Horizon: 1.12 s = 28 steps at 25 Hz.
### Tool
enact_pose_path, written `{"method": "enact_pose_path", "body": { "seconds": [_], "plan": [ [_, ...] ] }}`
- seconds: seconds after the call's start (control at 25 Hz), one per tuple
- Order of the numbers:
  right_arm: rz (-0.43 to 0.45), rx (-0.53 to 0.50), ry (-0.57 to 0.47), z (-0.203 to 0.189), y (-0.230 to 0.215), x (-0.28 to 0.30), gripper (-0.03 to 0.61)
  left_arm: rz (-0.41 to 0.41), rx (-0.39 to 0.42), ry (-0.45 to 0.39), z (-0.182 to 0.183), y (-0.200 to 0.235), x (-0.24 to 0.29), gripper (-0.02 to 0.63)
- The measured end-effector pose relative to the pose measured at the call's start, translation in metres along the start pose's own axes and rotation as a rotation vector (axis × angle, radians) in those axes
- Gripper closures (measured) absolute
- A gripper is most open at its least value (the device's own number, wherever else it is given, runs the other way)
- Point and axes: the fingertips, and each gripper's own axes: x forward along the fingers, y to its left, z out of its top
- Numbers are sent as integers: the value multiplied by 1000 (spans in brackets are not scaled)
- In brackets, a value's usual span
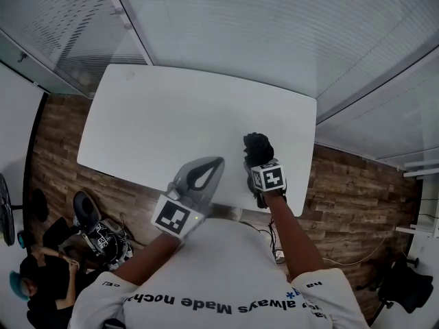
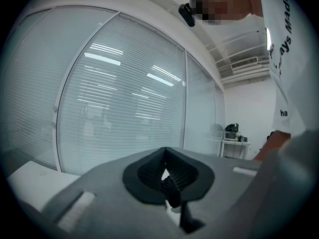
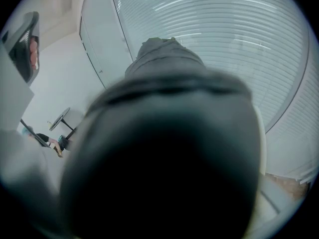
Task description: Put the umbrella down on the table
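A black folded umbrella (image 1: 257, 146) hangs just above the white table (image 1: 171, 115), near its front right corner. My right gripper (image 1: 260, 160) is shut on it, with the marker cube (image 1: 268, 177) right behind. In the right gripper view the umbrella (image 3: 164, 153) is a dark blurred mass that hides the jaws. My left gripper (image 1: 218, 162) is grey and hovers over the table's front edge, left of the umbrella and apart from it. Its jaws meet at the tips (image 2: 165, 151) with nothing between them.
Glass walls with blinds (image 1: 274, 26) enclose the table at the back and right. Wood floor (image 1: 55, 136) runs along both sides. A person (image 1: 41, 279) sits low at the left beside dark gear (image 1: 96, 232). Cables (image 1: 343, 259) lie on the floor at right.
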Motion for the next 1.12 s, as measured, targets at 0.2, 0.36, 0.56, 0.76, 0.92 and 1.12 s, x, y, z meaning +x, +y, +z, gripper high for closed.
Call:
{"method": "enact_pose_path", "body": {
  "seconds": [0.2,0.36,0.56,0.76,0.92,1.12],
  "plan": [
    [-1,3,100,-9,-10,34,344,-2,-5,12,-5,3,0,611],
    [-13,0,177,-18,-19,56,344,5,-10,20,-6,6,-4,611],
    [-24,-6,247,-23,-26,78,344,18,-17,28,-11,12,-8,611],
    [-32,-27,309,-31,-29,94,344,27,-19,35,-13,17,-12,611],
    [-36,-29,348,-36,-31,104,344,31,-19,37,-14,22,-14,611],
    [-32,-32,366,-40,-28,110,339,35,-24,42,-15,23,-17,611]
  ]
}}
